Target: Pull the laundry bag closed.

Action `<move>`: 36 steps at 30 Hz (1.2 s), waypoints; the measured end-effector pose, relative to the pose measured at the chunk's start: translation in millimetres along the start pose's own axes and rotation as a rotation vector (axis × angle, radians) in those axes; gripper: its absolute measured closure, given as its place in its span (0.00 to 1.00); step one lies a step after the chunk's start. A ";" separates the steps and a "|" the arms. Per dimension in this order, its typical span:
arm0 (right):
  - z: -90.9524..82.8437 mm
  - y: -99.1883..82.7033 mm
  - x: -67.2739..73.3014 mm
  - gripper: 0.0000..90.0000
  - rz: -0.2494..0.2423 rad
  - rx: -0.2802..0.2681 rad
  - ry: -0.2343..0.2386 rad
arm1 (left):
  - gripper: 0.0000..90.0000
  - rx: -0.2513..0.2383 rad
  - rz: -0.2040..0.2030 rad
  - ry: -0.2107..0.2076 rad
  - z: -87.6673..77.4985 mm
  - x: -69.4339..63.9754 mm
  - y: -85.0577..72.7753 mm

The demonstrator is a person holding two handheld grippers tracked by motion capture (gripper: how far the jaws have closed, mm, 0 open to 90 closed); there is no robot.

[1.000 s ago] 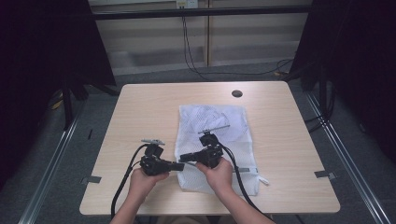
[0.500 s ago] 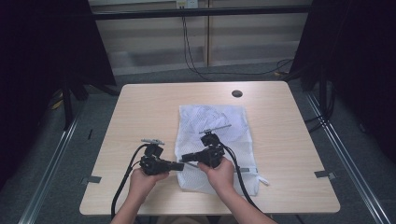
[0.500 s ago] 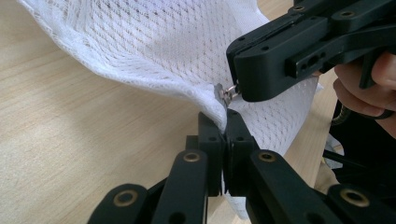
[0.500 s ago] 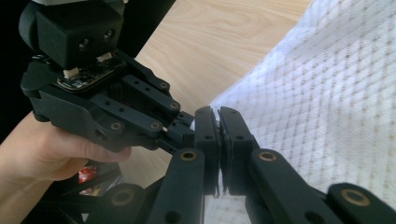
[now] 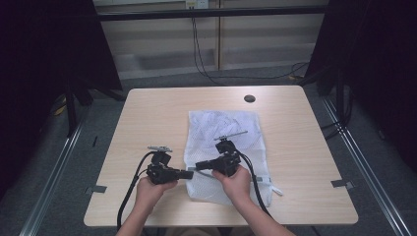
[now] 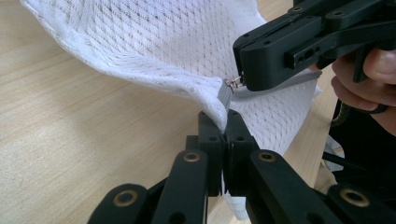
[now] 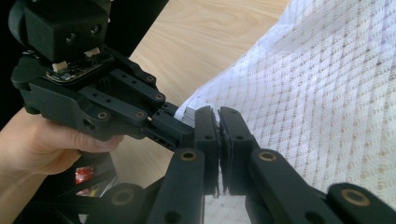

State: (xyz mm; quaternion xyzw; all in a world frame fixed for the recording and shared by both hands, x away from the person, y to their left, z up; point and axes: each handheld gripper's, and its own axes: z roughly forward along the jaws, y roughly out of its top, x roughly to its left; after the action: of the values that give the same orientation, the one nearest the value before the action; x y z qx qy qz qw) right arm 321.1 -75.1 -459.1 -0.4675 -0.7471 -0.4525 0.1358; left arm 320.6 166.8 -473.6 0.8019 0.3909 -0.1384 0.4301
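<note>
Change: hardly any; our two hands have stayed put at the near left edge of the mesh bag (image 5: pixel 223 142).
Left gripper (image 6: pixel 223 128): fingers pinching the bag's edge by the zipper end.
Right gripper (image 7: pixel 219 122): fingers pressed on the zipper pull.
Meaning: we judge the zip ready to be drawn.
Bag: flat on the surface (image 5: pixel 147 118).

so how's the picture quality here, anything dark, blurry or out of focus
High view: even light on the table, surroundings nearly black, soft detail. Left gripper view: mesh bag sharp, nearest jaw bases soft. Right gripper view: bag brightly lit, slightly washed out; lower left corner in shadow.
</note>
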 end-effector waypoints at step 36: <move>-8.1 -5.5 -7.5 0.97 0.002 0.004 -0.018 | 0.98 0.011 -0.002 -0.003 -1.1 -1.1 0.6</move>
State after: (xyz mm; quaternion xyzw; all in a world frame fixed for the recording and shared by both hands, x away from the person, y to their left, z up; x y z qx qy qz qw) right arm 318.7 -86.8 -462.3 -0.4720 -0.7488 -0.4465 0.1304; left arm 320.2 166.9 -472.0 0.8036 0.3904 -0.1423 0.4260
